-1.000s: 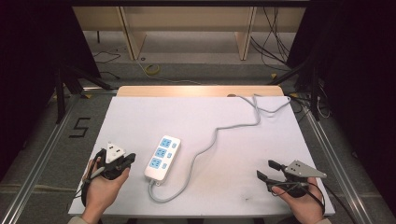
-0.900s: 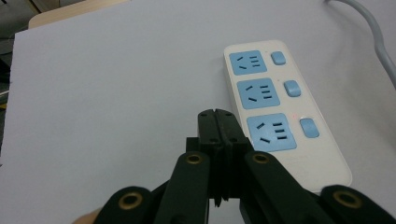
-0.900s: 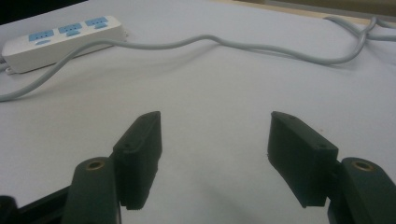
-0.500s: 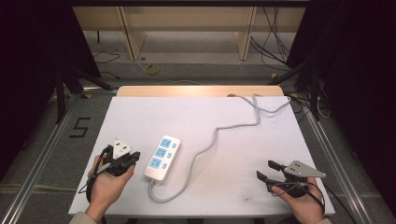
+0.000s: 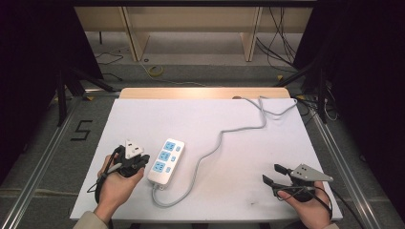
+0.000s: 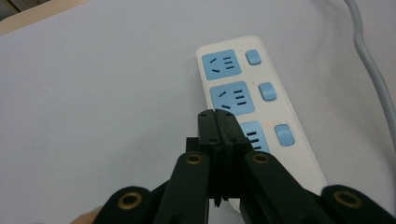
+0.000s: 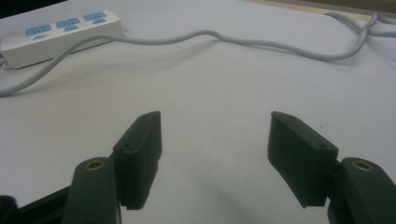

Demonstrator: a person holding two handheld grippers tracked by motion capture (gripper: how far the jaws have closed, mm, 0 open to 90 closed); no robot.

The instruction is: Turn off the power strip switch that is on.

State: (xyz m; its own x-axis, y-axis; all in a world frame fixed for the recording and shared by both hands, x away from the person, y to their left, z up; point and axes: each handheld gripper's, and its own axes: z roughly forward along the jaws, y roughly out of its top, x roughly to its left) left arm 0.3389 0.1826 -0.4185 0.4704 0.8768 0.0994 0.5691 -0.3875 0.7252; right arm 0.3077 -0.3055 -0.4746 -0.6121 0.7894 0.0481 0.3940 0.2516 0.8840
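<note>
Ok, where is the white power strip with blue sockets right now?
In the high view, the white power strip with blue sockets lies front-left on the white table, just right of the left gripper.

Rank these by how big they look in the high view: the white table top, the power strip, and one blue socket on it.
1. White table top
2. Power strip
3. Blue socket

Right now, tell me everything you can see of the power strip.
The power strip is a white plastic bar with three blue sockets, each beside a small blue button. It lies flat on the white table, sockets up. A grey cable leaves its near end. The left gripper, jaws closed, is at its nearest socket; contact is unclear.
</note>
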